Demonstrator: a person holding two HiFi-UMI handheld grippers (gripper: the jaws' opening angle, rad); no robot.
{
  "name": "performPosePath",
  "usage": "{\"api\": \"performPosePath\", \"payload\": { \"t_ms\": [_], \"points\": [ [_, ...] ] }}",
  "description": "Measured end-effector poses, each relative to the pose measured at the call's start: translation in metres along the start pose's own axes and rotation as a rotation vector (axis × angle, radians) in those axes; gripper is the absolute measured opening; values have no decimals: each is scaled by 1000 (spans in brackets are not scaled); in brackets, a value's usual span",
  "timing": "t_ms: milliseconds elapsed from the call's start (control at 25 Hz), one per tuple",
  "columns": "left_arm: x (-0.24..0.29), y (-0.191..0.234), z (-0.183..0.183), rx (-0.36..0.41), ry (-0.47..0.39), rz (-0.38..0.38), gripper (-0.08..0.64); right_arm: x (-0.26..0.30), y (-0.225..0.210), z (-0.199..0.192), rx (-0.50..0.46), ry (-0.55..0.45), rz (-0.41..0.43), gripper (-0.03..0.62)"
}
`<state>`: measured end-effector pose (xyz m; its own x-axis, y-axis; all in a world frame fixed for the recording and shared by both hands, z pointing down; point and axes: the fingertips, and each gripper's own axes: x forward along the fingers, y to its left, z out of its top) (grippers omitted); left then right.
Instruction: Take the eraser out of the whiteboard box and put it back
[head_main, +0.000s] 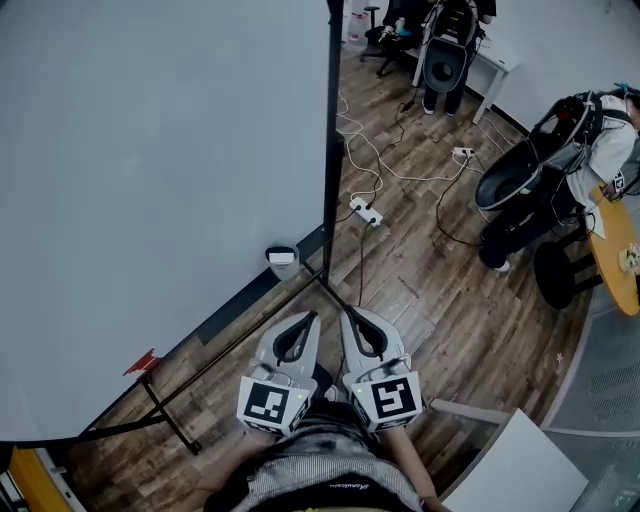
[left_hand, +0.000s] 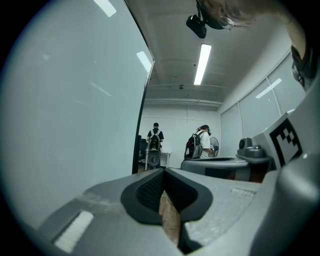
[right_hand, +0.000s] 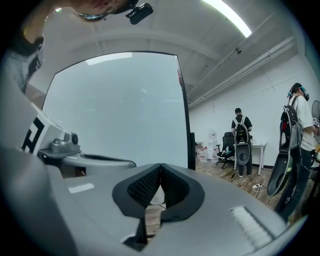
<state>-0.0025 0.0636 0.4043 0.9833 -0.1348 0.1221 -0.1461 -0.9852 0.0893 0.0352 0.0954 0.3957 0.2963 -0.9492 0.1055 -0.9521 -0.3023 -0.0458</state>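
The big whiteboard (head_main: 160, 200) fills the left of the head view. A small white box (head_main: 281, 259) hangs at its lower right edge; I cannot make out the eraser in it. My left gripper (head_main: 307, 318) and right gripper (head_main: 346, 318) are held side by side low in the middle, both pointing towards the board's lower corner and a short way from the box. In the left gripper view the left gripper (left_hand: 163, 170) has its pads meeting with nothing between them. The right gripper (right_hand: 161, 165) is likewise shut and empty.
The whiteboard's black stand legs (head_main: 165, 410) run across the wooden floor below the board, with a red clip (head_main: 143, 362) on them. Cables and a power strip (head_main: 365, 212) lie to the right. People with backpacks (head_main: 560, 170), an orange table (head_main: 620, 250) and a white panel (head_main: 520, 470) stand at the right.
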Motion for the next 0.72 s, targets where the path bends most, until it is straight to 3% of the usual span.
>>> {"api": "performPosePath", "payload": {
  "t_ms": [720],
  "points": [
    [56,116,16,20,-23,63,0,137,7,15,-25,4,120,0]
  ]
}}
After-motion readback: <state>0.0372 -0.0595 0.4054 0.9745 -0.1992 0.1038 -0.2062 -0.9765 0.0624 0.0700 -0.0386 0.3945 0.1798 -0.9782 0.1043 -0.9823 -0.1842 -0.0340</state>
